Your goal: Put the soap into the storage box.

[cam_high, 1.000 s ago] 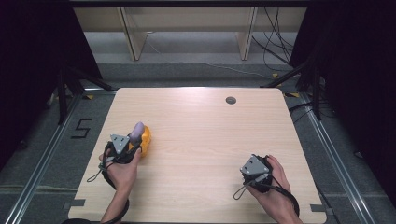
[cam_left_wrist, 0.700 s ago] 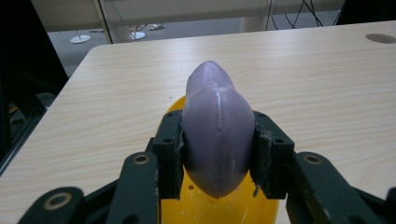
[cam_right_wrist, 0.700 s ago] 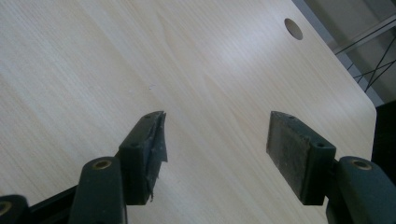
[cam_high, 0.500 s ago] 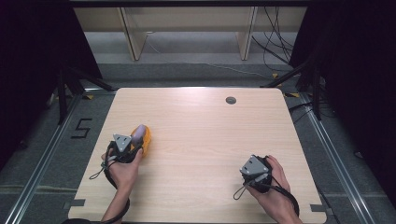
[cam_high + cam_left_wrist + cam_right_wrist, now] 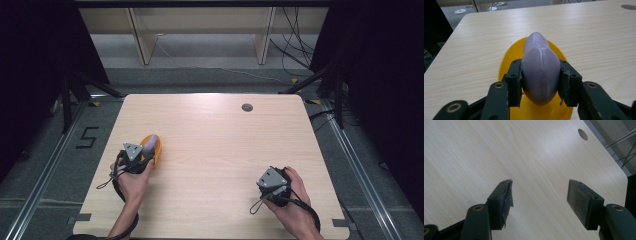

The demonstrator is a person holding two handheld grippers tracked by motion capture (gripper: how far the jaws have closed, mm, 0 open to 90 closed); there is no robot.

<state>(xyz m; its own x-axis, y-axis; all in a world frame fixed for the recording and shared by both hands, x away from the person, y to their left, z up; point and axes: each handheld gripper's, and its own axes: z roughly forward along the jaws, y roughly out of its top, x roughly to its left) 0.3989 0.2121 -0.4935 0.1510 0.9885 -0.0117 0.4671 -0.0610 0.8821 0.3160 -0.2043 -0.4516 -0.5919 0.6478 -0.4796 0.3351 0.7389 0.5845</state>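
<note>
Pale wooden table [image 5: 215,150], round hole [image 5: 247,107], grey floor [image 5: 55,165]

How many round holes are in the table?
1. The round hole is near the far edge of the table, right of the middle; the right gripper view shows it too. The hands might cover others.

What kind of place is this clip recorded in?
Probably a lab or studio set up for recording, not a home. A bare wooden table stands between black curtains, with floor rails, loose cables and a "5" marked on the floor.
</note>
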